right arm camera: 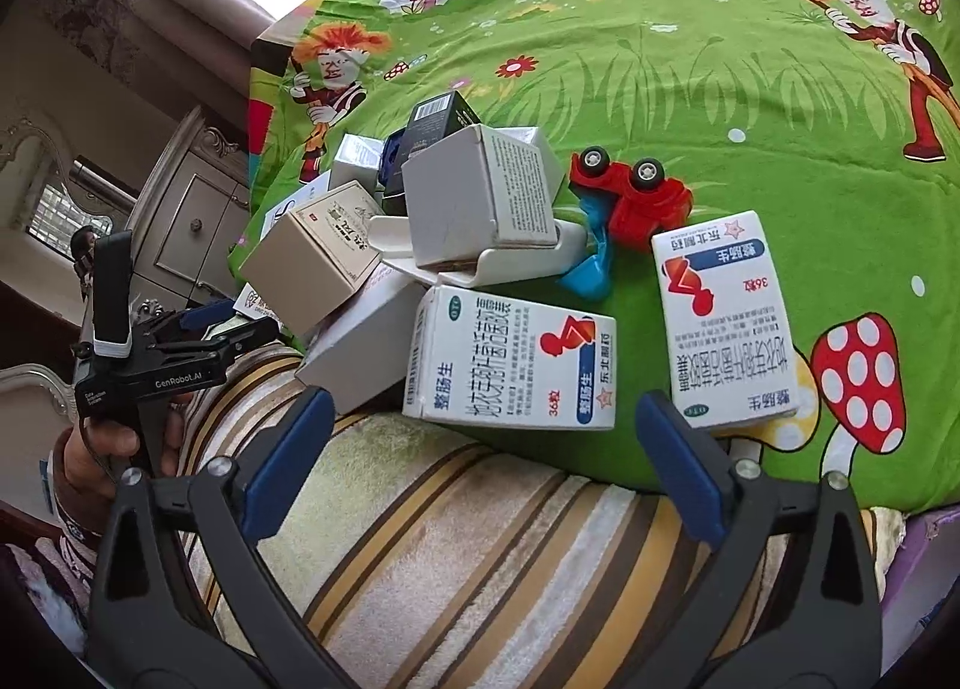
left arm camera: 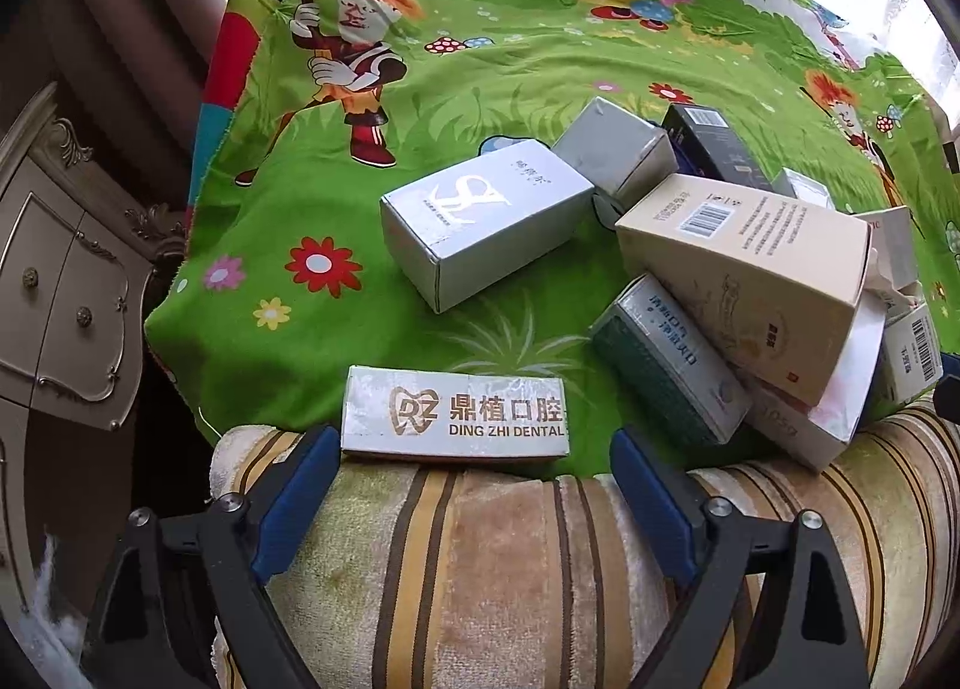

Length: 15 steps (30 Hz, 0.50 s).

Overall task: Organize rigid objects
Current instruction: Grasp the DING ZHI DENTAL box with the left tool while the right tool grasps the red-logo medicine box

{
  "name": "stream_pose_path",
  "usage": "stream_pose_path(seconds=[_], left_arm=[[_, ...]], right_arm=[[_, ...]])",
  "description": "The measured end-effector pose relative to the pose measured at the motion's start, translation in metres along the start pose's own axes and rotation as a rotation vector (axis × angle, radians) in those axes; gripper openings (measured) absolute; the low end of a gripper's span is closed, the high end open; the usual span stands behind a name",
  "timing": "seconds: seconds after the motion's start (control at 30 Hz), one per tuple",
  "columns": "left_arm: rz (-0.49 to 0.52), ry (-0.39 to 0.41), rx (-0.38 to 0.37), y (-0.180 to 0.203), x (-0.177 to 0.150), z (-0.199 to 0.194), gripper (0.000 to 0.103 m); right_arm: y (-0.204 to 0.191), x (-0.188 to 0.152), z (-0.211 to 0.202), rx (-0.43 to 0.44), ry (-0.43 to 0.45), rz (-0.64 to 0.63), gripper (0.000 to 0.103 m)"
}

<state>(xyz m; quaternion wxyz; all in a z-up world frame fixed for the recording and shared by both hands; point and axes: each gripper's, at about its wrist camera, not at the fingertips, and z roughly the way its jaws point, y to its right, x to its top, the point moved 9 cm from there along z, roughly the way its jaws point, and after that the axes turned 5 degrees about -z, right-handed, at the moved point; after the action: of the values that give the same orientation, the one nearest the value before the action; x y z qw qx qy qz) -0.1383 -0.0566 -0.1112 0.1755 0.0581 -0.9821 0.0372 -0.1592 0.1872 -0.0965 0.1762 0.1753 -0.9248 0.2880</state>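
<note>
While most cartons are lying in a loose heap on the green cartoon-printed cloth (left arm camera: 336, 329), you are only beginning the sorting. Your left gripper (left arm camera: 474, 485) is hovering spread wide and empty over the striped plush edge (left arm camera: 480, 569), just before the flat silver dental box (left arm camera: 454, 412), whose long axis is running across the view, left to right. Your right gripper (right arm camera: 480, 449) is likewise standing wide and empty, near the white medicine carton with red figure (right arm camera: 510, 359), which is lying flat with its long axis pointing away from you.
</note>
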Motion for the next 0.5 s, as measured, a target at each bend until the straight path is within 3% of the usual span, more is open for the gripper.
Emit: stream_pose_path(seconds=[0.33,0.5], left_arm=[[0.024,-0.033,0.082,-0.006,0.004,0.015,0.093],[0.028,-0.036,0.084,-0.007,0.004,0.018,0.082]], right_arm=[[0.010,0.006,0.011,0.065,-0.016,0.063,0.102],[0.009,0.007,0.013,0.046,-0.023,0.060,0.098]])
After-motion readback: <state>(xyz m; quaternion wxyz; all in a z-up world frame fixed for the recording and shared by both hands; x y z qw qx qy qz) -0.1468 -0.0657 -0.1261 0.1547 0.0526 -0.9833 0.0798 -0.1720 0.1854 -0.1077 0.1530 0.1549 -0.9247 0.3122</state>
